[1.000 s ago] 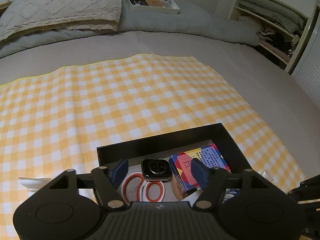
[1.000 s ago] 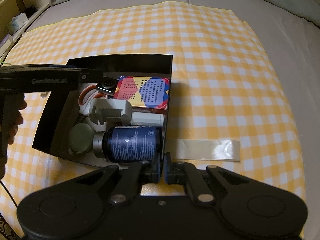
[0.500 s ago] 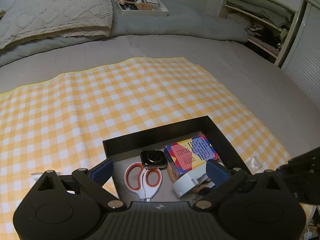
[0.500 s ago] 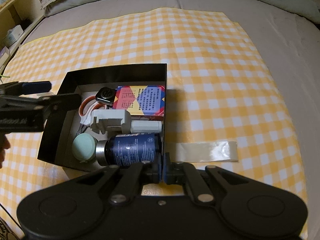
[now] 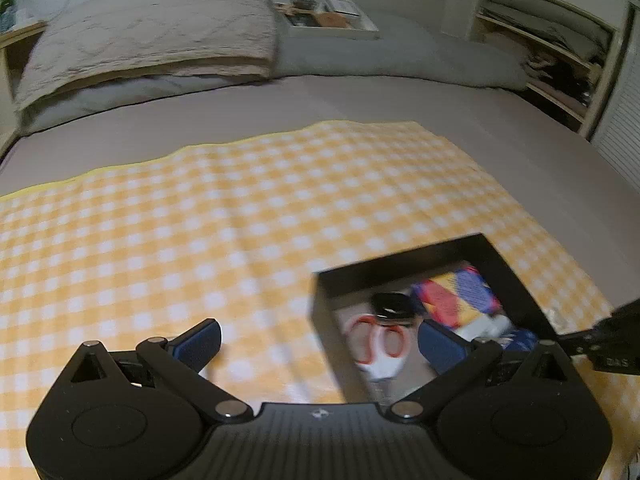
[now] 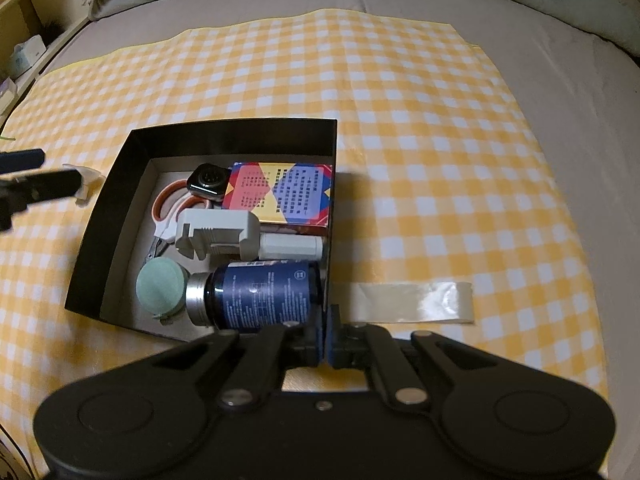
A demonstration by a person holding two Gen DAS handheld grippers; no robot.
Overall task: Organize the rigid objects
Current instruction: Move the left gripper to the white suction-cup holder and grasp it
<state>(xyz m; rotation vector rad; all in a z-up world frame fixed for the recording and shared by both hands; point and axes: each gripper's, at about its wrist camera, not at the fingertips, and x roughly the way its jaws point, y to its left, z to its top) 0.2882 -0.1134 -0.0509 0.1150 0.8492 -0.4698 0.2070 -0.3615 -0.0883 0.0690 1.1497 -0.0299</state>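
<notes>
Brimming black box [image 6: 224,136], colourful carton [image 6: 280,194] against its right wall

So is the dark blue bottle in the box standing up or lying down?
Lying down: the blue bottle rests on its side in the black box, silver cap pointing left.

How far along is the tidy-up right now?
Mostly packed: the box holds scissors, watch, card pack, bottle and more. Right gripper is shut on the box's wall; left gripper is open and empty. Left: a tape strip beside the box.
</notes>
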